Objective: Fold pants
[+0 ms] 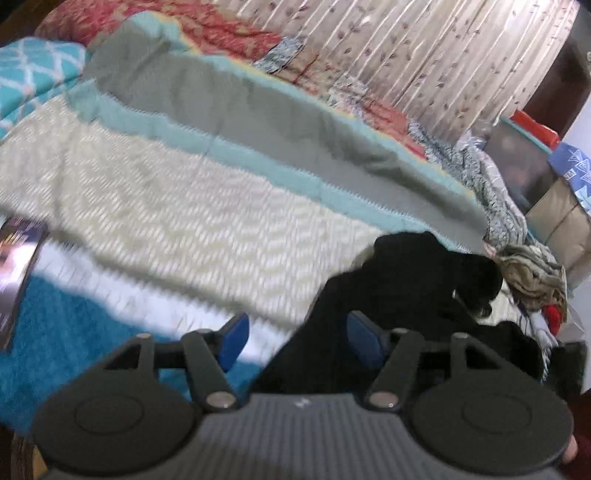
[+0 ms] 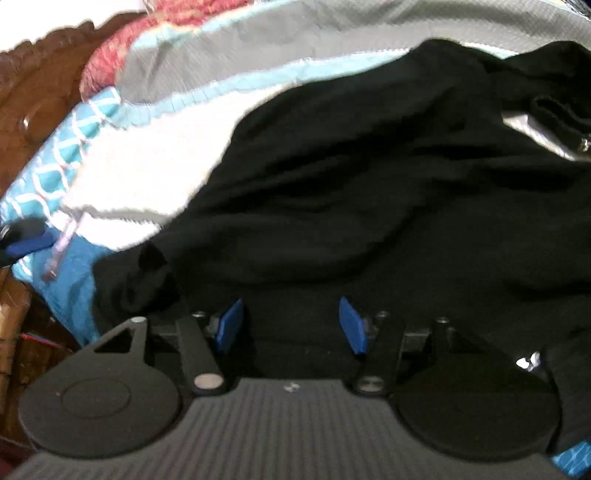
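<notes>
In the left wrist view, a dark book or box (image 1: 16, 273) is seen at the far left edge, above a teal shaggy surface (image 1: 66, 332). A bed (image 1: 166, 206) is spread across the middle, covered by a cream chevron blanket with a grey and aqua band (image 1: 229, 103) laid beyond it, and a red patterned quilt (image 1: 207, 26) is seen further back before a leaf-printed curtain (image 1: 424, 55). The left gripper (image 1: 295, 338) is held with its blue pads apart and nothing pressed between them; only the edge of the black pants (image 1: 399, 295) is seen behind the right pad. The pants are bunched at the bed's near edge, to the right, beside a heap of mixed clothes (image 1: 532, 280). In the right wrist view, a carved wooden headboard (image 2: 40, 81) is shown at left, then a teal lattice pillow (image 2: 59, 162). The pants (image 2: 369, 184) are stretched across most of that view, their long axis run from lower left up toward upper right, with a rolled end pointed left and a waistband-like edge (image 2: 557, 114) at upper right. The right gripper (image 2: 291, 325) is held open over the dark cloth; whether cloth is touched cannot be told.
</notes>
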